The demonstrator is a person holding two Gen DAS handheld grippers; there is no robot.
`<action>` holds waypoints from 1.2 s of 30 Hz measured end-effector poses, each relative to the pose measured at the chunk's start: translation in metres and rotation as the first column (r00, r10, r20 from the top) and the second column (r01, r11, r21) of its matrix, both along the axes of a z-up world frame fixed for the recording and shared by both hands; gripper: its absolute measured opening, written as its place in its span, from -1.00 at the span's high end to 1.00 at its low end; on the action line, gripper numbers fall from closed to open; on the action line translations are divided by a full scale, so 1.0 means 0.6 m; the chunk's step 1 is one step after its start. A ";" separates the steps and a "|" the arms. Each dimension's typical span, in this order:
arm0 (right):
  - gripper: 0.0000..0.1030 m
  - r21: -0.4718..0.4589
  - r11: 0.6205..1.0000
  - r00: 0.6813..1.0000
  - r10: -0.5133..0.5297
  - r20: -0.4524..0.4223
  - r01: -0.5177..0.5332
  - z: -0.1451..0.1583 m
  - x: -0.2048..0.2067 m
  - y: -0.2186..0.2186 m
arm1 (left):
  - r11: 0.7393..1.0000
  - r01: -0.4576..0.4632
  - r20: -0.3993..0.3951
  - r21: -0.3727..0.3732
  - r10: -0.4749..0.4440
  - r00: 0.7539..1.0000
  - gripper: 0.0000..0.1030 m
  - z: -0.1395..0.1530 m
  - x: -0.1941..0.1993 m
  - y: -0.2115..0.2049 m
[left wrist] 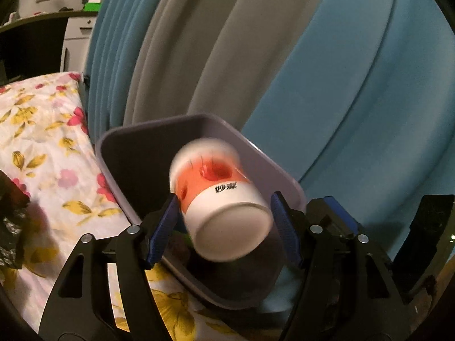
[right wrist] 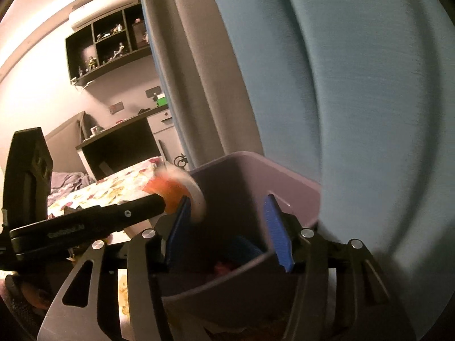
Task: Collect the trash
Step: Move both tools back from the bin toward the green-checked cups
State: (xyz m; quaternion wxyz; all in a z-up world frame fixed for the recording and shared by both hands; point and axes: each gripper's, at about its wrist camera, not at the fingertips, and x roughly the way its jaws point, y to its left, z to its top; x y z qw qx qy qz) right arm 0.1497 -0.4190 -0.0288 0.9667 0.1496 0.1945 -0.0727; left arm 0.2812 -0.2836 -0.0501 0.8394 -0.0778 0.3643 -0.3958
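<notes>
A white paper cup with an orange print (left wrist: 219,193) lies tilted and blurred over the mouth of a grey-purple plastic bin (left wrist: 142,164). It sits between the blue pads of my left gripper (left wrist: 224,197). The right pad stands clear of the cup's side, so the jaws are open. From the right wrist, the same cup (right wrist: 173,190) shows at the tip of the left gripper's black finger (right wrist: 113,216), at the bin's rim (right wrist: 256,156). My right gripper (right wrist: 227,199) is open above the bin with nothing between its pads. Some blue and reddish trash (right wrist: 241,244) lies inside.
The bin stands at the edge of a bed with a floral sheet (left wrist: 42,142), close against blue and grey curtains (left wrist: 341,85). A black crumpled thing (left wrist: 11,227) lies on the sheet at the left. A dark desk (right wrist: 119,142) and wall shelves (right wrist: 108,45) are farther back.
</notes>
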 end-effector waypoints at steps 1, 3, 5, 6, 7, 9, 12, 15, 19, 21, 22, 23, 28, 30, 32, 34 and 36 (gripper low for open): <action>-0.05 0.002 1.000 1.000 -0.004 -0.002 0.004 0.000 -0.003 -0.002 | 1.000 -0.006 0.002 0.003 0.006 1.000 -0.49 0.001 -0.002 0.001; -0.05 0.001 1.000 1.000 -0.010 -0.003 0.010 0.004 -0.010 -0.003 | 0.999 -0.034 0.013 0.007 0.034 0.999 -0.61 0.005 -0.009 0.010; -0.05 -0.003 1.000 1.000 -0.011 0.001 0.011 0.007 -0.015 0.001 | 0.997 -0.070 0.021 0.014 0.070 0.997 -0.69 0.011 -0.015 0.024; -0.05 -0.009 1.000 1.000 -0.011 0.006 0.011 0.012 -0.021 0.005 | 0.995 -0.096 0.036 0.019 0.095 0.995 -0.69 0.016 -0.022 0.035; -0.05 -0.015 1.000 1.000 -0.011 0.009 0.011 0.016 -0.023 0.009 | 0.992 -0.126 0.054 0.027 0.124 0.991 -0.70 0.022 -0.030 0.047; -0.11 -0.034 0.999 1.000 -0.010 0.016 0.011 0.025 -0.030 0.019 | 0.983 -0.178 0.089 0.050 0.173 0.981 -0.74 0.030 -0.045 0.069; -0.21 -0.040 0.999 1.000 0.012 0.026 -0.011 0.036 -0.040 0.040 | 0.959 -0.268 0.166 0.091 0.251 0.954 -0.81 0.040 -0.078 0.113; -0.27 -0.049 0.998 0.998 0.048 0.028 -0.047 0.044 -0.049 0.070 | 0.930 -0.347 0.217 0.122 0.316 0.923 -0.84 0.046 -0.110 0.168; -0.39 -0.070 0.992 0.994 0.106 0.033 -0.104 0.052 -0.060 0.121 | 0.873 -0.466 0.246 0.145 0.424 0.872 -0.84 0.050 -0.147 0.260; -0.43 -0.067 0.988 0.989 0.142 0.034 -0.140 0.054 -0.062 0.144 | 0.843 -0.515 0.237 0.153 0.475 0.848 -0.84 0.050 -0.158 0.302; -0.44 -0.065 0.985 0.986 0.162 0.032 -0.159 0.054 -0.062 0.157 | 0.833 -0.532 0.231 0.153 0.493 0.839 -0.84 0.047 -0.162 0.316; -0.45 -0.064 0.981 0.983 0.183 0.030 -0.181 0.054 -0.062 0.171 | 0.820 -0.550 0.223 0.158 0.513 0.829 -0.84 0.044 -0.168 0.340; -0.46 -0.075 0.965 0.967 0.253 0.021 -0.250 0.051 -0.061 0.228 | 0.745 -0.632 0.230 0.214 0.590 0.774 -0.84 0.020 -0.194 0.431; -0.46 -0.073 0.960 0.962 0.274 0.015 -0.272 0.049 -0.060 0.250 | 0.724 -0.654 0.214 0.221 0.618 0.757 -0.84 0.010 -0.201 0.465; -0.46 -0.076 0.954 0.957 0.290 0.009 -0.289 0.048 -0.057 0.270 | 0.713 -0.666 0.201 0.220 0.635 0.746 -0.84 0.007 -0.205 0.483; -0.46 -0.076 0.949 0.951 0.309 0.004 -0.307 0.047 -0.055 0.290 | 0.708 -0.673 0.198 0.216 0.643 0.740 -0.84 0.005 -0.204 0.492; -0.46 -0.082 0.943 0.946 0.323 0.002 -0.322 0.049 -0.052 0.308 | 0.707 -0.673 0.196 0.215 0.644 0.739 -0.84 0.003 -0.202 0.499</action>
